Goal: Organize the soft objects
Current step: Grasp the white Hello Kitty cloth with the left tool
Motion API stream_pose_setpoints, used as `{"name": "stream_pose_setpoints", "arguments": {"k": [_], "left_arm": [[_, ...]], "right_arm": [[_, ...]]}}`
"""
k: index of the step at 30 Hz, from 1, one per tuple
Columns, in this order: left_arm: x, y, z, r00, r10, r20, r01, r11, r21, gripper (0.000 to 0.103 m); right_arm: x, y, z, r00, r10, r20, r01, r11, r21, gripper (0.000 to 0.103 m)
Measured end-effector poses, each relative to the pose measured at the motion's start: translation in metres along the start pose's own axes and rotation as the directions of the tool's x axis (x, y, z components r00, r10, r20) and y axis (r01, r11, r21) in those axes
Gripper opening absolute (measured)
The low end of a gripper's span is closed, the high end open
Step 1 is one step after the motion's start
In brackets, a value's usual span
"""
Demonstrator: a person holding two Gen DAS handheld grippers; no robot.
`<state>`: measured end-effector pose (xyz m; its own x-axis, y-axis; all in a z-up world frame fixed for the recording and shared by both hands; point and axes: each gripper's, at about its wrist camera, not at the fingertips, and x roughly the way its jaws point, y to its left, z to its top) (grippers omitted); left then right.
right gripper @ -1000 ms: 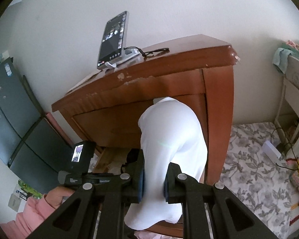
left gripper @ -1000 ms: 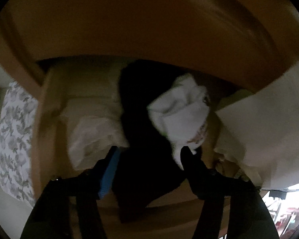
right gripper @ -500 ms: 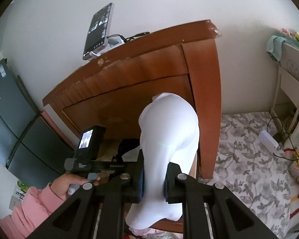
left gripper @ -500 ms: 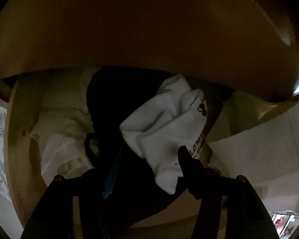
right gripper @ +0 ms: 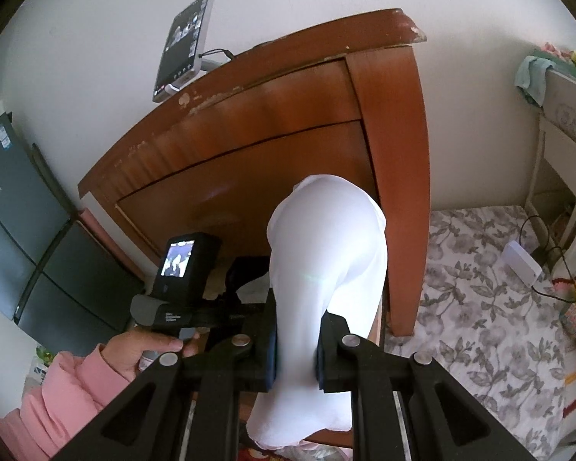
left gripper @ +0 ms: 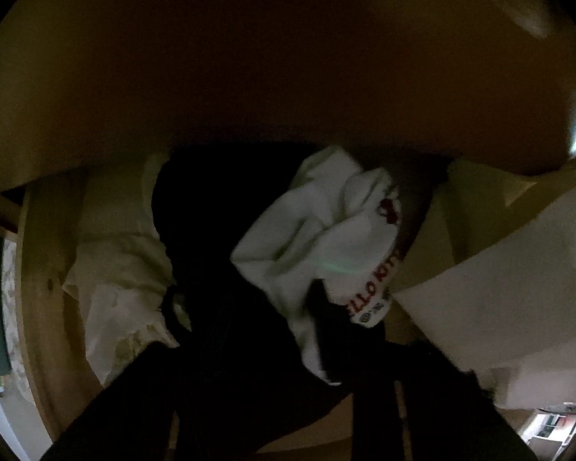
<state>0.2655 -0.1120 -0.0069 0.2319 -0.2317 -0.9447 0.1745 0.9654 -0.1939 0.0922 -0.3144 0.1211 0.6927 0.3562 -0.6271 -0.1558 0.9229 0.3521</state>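
In the left wrist view I look down into a dim open drawer [left gripper: 38, 269]. A white sock [left gripper: 318, 238] with red lettering lies on a black garment [left gripper: 211, 230]. My left gripper [left gripper: 284, 330] is closing its jaws. The sock's lower end sits between them, and the right finger [left gripper: 318, 307] presses against it. The left finger is lost in the dark. In the right wrist view my right gripper [right gripper: 295, 349] is shut on a smooth white garment [right gripper: 326, 261], which hangs in front of the wooden dresser [right gripper: 288, 123].
A crumpled cream cloth [left gripper: 115, 269] fills the drawer's left side. A pale sheet [left gripper: 499, 288] hangs at its right. A hand in a pink sleeve [right gripper: 69, 395] holds the left gripper's handle. A tablet [right gripper: 184, 46] stands on the dresser. A dark cabinet [right gripper: 27, 238] stands to the left and a floral mat [right gripper: 480, 299] covers the floor.
The left gripper moved in over the white sock, and its wide jaws came together on the sock's lower end. The right gripper kept its hold on the white garment.
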Motion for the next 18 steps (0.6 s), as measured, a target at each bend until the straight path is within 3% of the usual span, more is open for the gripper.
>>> {"name": "stream_pose_setpoints", "arguments": {"k": [9,18], "left_arm": [[-0.027,0.002,-0.026,0.99,-0.128,0.055,0.13,0.991,-0.028,0.011],[-0.092,0.012,-0.045,0.954,-0.223,0.198,0.231,0.973,-0.014,0.011]], "right_arm": [[-0.003,0.001,-0.001,1.0,0.0,0.0,0.0,1.0,0.003,0.015],[-0.013,0.006,0.0,1.0,0.007,0.019,-0.008,1.0,0.012,0.015]]}}
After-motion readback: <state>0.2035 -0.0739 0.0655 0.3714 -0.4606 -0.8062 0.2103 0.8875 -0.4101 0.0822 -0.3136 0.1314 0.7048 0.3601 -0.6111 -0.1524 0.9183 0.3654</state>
